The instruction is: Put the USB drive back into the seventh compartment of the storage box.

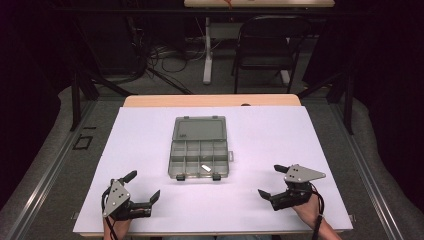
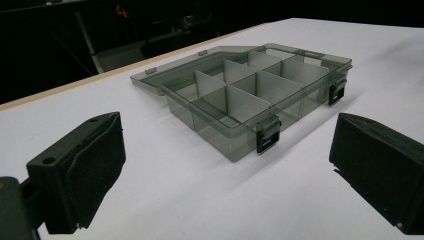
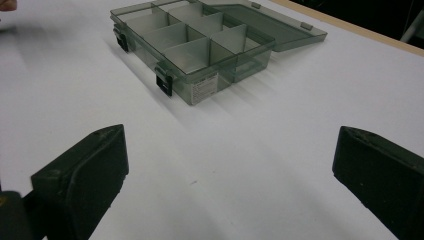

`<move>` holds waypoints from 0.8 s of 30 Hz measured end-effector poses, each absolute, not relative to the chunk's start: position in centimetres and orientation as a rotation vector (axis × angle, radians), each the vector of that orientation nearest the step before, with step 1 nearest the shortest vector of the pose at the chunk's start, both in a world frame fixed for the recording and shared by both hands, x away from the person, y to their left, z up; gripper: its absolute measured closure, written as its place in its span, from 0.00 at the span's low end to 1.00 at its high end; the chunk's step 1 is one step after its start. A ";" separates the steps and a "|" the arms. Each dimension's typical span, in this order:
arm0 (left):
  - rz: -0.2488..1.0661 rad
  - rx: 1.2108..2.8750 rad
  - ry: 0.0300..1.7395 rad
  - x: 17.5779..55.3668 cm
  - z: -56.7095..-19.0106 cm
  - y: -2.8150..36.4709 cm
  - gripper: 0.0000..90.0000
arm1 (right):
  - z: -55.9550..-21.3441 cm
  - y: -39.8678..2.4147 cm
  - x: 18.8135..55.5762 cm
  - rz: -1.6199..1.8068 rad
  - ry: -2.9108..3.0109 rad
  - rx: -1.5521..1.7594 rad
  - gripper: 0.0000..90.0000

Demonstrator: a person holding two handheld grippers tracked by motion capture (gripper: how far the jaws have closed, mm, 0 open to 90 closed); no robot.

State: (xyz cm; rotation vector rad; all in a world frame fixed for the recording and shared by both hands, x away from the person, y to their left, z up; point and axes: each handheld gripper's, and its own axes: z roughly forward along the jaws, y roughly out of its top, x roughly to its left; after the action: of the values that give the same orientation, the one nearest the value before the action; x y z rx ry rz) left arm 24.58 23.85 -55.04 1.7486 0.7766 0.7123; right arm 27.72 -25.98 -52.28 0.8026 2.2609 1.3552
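Note:
A smoky grey clear plastic organizer box (image 1: 199, 159) lies open in the middle of the white table, its lid (image 1: 199, 128) folded flat toward the far side. White dividers split it into several compartments, and one near the front holds a small white piece (image 1: 205, 168). Two black latches (image 1: 216, 176) hang on its front wall. My left gripper (image 1: 144, 185) rests near the front left edge, open and holding nothing. My right gripper (image 1: 270, 181) rests at the front right, open as well. The box (image 2: 255, 95) stands ahead of the left jaws, and the box (image 3: 200, 40) lies ahead of the right jaws.
The white sheet (image 1: 280, 140) covers a wooden table whose far edge (image 1: 212, 100) shows bare. A dark folding chair (image 1: 267, 45) and a white table leg (image 1: 207, 50) stand beyond it on the grey floor, with cables behind.

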 end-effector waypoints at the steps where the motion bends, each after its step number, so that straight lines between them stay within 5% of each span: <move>1: 0.711 1.747 0.779 24.6 -55.1 23.8 0.02 | -52.4 -26.2 27.7 1.352 2.258 0.802 0.01; 24: 0.709 1.754 0.786 24.6 -55.2 23.9 0.02 | -53.6 -29.2 25.9 1.379 2.169 0.789 0.00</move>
State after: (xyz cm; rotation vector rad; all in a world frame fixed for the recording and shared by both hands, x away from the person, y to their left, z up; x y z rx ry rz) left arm 24.58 23.86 -55.20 1.7544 0.7862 0.7095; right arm 25.94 -29.22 -53.61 0.7891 2.1695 1.3795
